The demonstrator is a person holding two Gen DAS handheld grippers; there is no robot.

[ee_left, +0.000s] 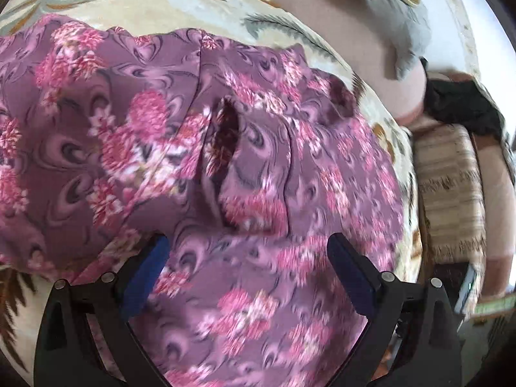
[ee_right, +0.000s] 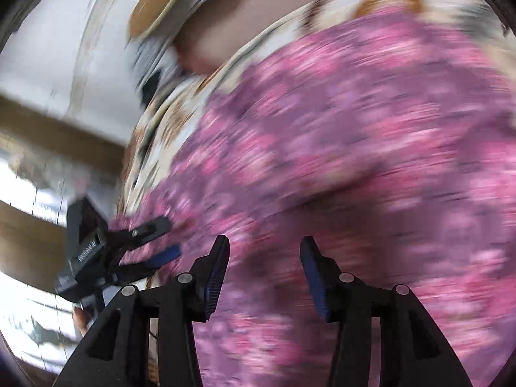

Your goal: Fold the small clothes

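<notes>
A purple garment with pink flowers (ee_left: 206, 148) lies crumpled on a cream bedspread with leaf prints (ee_left: 135, 6). It has a dark opening near its middle. My left gripper (ee_left: 248, 251) is open just above the garment's near part, holding nothing. In the blurred right wrist view the same garment (ee_right: 354, 148) fills the frame. My right gripper (ee_right: 264, 258) is open over it, empty. The left gripper also shows there (ee_right: 161, 238), at the garment's left edge, jaws apart.
A pinkish pillow (ee_left: 338, 32) lies at the far side of the bed. A striped beige cushion or stool (ee_left: 451, 193) and dark cloth (ee_left: 461, 106) stand beyond the bed's right edge. A white wall (ee_right: 48, 48) and wooden furniture (ee_right: 32, 242) are left of the bed.
</notes>
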